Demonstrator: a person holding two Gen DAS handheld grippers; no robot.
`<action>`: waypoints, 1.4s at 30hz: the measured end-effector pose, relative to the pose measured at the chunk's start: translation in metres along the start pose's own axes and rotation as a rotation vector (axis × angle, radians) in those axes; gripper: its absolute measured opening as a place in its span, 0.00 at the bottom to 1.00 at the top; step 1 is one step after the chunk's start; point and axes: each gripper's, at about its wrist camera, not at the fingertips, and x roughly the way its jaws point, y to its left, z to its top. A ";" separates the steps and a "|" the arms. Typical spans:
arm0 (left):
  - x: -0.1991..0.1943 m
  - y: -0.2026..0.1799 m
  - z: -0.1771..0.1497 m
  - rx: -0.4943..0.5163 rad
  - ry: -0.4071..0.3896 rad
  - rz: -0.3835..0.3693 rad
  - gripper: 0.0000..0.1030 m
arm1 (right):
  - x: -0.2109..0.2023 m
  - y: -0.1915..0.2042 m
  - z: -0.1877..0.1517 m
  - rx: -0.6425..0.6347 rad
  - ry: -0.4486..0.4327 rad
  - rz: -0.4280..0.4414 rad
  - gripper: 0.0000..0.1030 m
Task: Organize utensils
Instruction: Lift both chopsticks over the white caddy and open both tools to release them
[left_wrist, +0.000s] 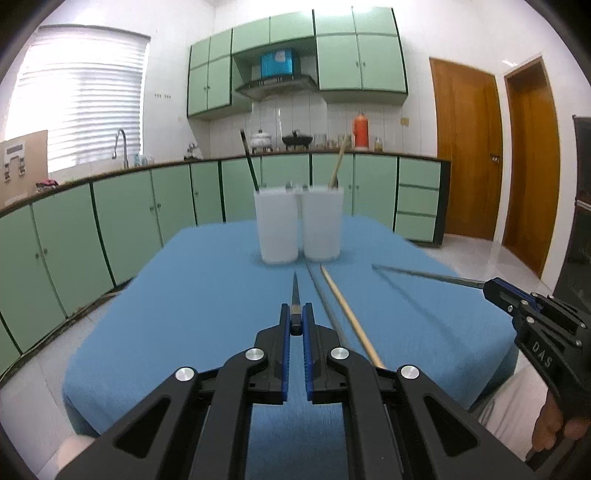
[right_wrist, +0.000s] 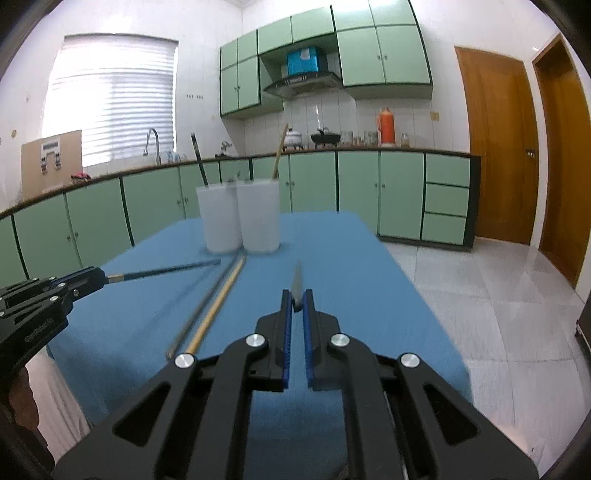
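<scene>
My left gripper is shut on a dark chopstick that points forward above the blue tablecloth. The right wrist view shows the same gripper with the dark chopstick sticking out sideways. My right gripper is shut on a silver chopstick; from the left wrist view the gripper and its chopstick hover over the cloth. A grey chopstick and a wooden chopstick lie side by side between the grippers. Two white cups stand ahead, each with a stick inside.
The cloth-covered table drops off at its left edge and right edge. Green cabinets and a counter with pots run behind it. Tiled floor and wooden doors lie to the right. A hand holds the right gripper's handle.
</scene>
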 end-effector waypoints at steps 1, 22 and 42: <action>-0.001 0.001 0.005 0.000 -0.009 -0.002 0.06 | -0.001 -0.001 0.006 -0.001 -0.009 0.004 0.05; -0.001 0.043 0.124 -0.052 -0.128 -0.080 0.06 | 0.026 -0.006 0.163 -0.010 -0.019 0.188 0.05; 0.019 0.067 0.183 -0.078 -0.168 -0.111 0.06 | 0.064 0.014 0.234 -0.020 -0.052 0.261 0.05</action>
